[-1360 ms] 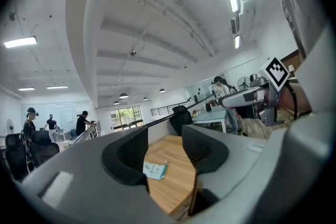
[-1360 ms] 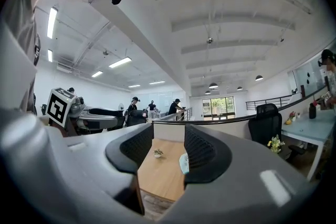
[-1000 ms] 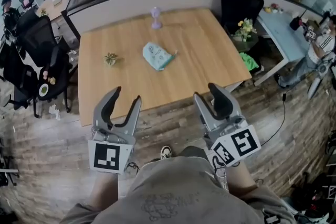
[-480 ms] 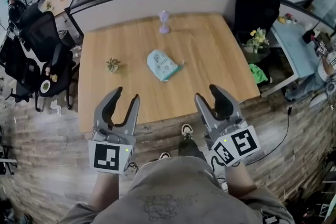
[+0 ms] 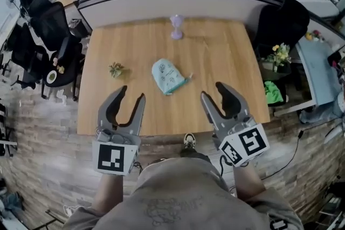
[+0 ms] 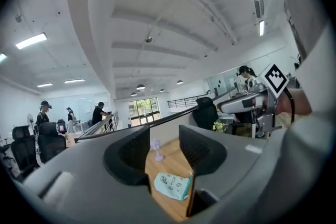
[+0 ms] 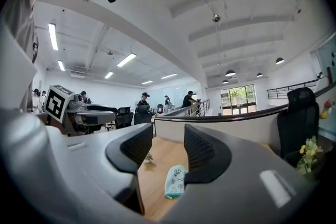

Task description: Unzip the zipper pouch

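Hovering at 6 o'clock of the tabletop (image 5: 226, 56): left gripper (image 5: 131, 93), right gripper (image 5: 213, 90), jaws released, empty, left's just narrowed. Approach step; next, reach pouch (image 5: 166, 75) at 12 o'clock.

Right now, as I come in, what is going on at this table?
A person stands at the near edge of the wooden table with a gripper in each hand. The left gripper and the right gripper are both open and empty. The left one's jaws have just been closing a little, with nothing between them. The light green zipper pouch lies near the middle of the table, untouched. A small plant sits to its left, and a purple ornament stands at the far side.
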A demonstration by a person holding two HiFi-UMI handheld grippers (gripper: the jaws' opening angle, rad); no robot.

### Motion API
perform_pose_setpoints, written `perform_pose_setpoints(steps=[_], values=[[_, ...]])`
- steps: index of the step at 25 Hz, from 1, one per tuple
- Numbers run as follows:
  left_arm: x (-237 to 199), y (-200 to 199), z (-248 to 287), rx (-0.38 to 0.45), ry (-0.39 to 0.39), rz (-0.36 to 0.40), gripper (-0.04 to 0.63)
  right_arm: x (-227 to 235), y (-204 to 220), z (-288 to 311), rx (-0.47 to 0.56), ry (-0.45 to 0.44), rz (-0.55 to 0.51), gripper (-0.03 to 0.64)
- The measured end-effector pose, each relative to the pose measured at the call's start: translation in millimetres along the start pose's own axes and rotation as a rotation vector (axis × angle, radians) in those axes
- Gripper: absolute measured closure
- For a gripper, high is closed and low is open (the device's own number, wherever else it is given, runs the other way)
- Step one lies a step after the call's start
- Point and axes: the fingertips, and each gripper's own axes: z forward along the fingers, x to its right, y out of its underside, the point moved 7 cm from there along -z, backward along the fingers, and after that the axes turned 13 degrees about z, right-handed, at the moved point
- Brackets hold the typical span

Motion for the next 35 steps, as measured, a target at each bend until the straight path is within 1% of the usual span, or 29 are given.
perform_pose_setpoints(steps=[9, 13, 16, 19, 24, 30, 31, 33, 35], values=[[17.5, -8.3, 42.4, -0.08, -0.104, -0.007, 0.417, 58.3, -13.5, 25.8, -0.056, -0.131, -0.004, 0.443], [23.0, -8.4, 52.1, -0.071, -0.149, 0.001, 0.417, 73.3, -13.0, 33.4, -0.073, -0.174, -0.007, 0.443], [28.2, -5.5, 53.2, -0.099, -0.156, -0.003, 0.417, 78.3, -11.6, 35.5, -0.081, -0.189, 0.0, 0.443], [30.2, -1.3, 54.1, -0.14, -0.145, -0.017, 0.417, 79.0, -8.0, 39.1, -0.09, -0.195, 0.011, 0.443], [20.9, 5.6, 60.7, -0.149, -0.103, -0.009, 0.416, 76.7, -1.8, 54.0, -0.111, -0.182, 0.017, 0.443], [8.1, 28.7, 70.4, -0.16, -0.021, 0.007, 0.414, 69.2, 15.0, 73.8, -0.147, -0.156, 0.024, 0.443], [7.8, 34.2, 73.0, -0.172, 0.001, 0.013, 0.414, 68.8, 19.6, 77.4, -0.159, -0.152, 0.028, 0.443], [7.1, 45.1, 80.7, -0.169, 0.031, 0.048, 0.414, 69.7, 29.0, 84.3, -0.183, -0.142, 0.041, 0.443], [5.4, 57.5, 88.9, -0.164, 0.033, 0.069, 0.414, 72.7, 38.6, 91.4, -0.201, -0.13, 0.056, 0.445]])
